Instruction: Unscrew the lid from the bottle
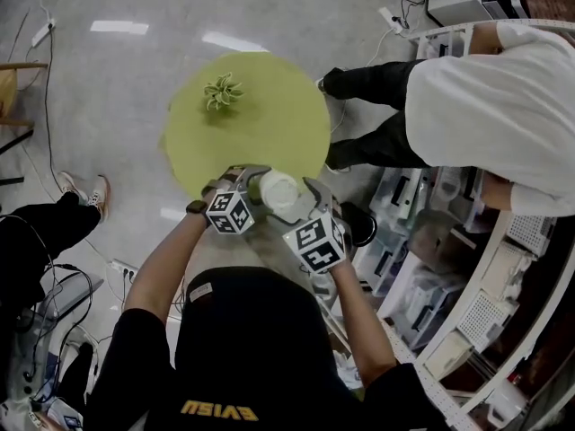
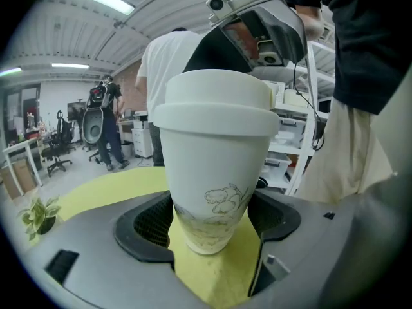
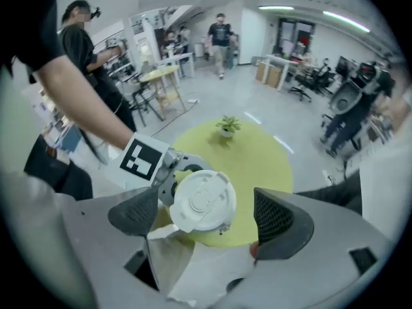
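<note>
A white cup-shaped bottle with a flower print stands at the near edge of the round yellow-green table. A white lid sits on top of it. My left gripper is shut on the bottle's lower part, one pad on each side. In the right gripper view the lid lies between the jaws of my right gripper, seen from above. Its left pad is close to the lid's rim, and a clear gap separates the right pad from it, so this gripper is open. In the head view the left gripper and the right gripper flank the bottle.
A small potted plant stands at the table's far side. A person in a white shirt stands close to the table's right. Shelves with plastic bins line the right side, and cables lie on the floor at the left.
</note>
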